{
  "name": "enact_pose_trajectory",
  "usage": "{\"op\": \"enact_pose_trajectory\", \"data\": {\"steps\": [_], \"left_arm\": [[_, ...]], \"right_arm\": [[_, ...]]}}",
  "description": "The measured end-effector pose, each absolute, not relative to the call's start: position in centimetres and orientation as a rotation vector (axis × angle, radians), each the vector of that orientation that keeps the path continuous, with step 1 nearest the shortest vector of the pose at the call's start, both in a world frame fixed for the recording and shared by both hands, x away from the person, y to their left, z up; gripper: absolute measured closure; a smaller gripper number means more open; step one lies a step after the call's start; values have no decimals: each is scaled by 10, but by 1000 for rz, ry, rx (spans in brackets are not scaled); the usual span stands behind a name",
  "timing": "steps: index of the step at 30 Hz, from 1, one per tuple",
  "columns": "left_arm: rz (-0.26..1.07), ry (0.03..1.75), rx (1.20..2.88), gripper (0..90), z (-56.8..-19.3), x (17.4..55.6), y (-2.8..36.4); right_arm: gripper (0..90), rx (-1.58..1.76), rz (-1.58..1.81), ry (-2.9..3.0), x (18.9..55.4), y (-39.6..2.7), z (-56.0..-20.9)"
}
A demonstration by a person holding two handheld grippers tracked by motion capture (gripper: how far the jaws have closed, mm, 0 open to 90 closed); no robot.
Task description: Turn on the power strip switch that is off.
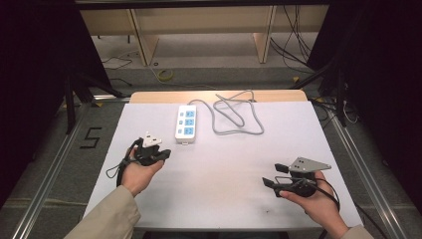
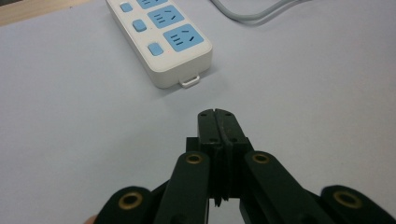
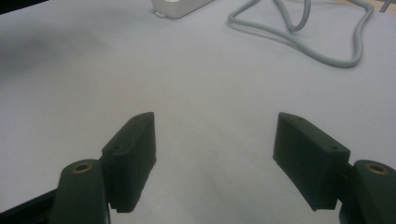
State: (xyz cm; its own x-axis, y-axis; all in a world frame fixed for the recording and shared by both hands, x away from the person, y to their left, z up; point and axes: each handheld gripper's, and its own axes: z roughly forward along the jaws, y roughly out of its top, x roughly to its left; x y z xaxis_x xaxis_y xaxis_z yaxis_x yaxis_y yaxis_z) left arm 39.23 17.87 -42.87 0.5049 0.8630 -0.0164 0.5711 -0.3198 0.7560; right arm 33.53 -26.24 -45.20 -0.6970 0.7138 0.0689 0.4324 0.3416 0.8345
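power strip far-centre on the table, long axis running away from the person, grey cord looped to its right | left tongs pressed together, empty, just short of the strip's near end, nearer hand | right tongs spread, empty, well apart to strip's near right | no legible writing on strip

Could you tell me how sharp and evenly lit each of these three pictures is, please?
High view: table bright, surroundings dark. Left gripper view: power strip sharp, left tool crisp. Right gripper view: right tool softly blurred, faint shadow on the sheet.
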Motion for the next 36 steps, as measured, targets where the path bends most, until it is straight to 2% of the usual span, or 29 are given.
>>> {"op": "enact_pose_trajectory", "data": {"steps": [36], "left_arm": [[581, 1206, 2009, 899, -425, 419, 176]], "right_arm": [[312, 1025, 1285, 2292, 336, -262, -452]]}}
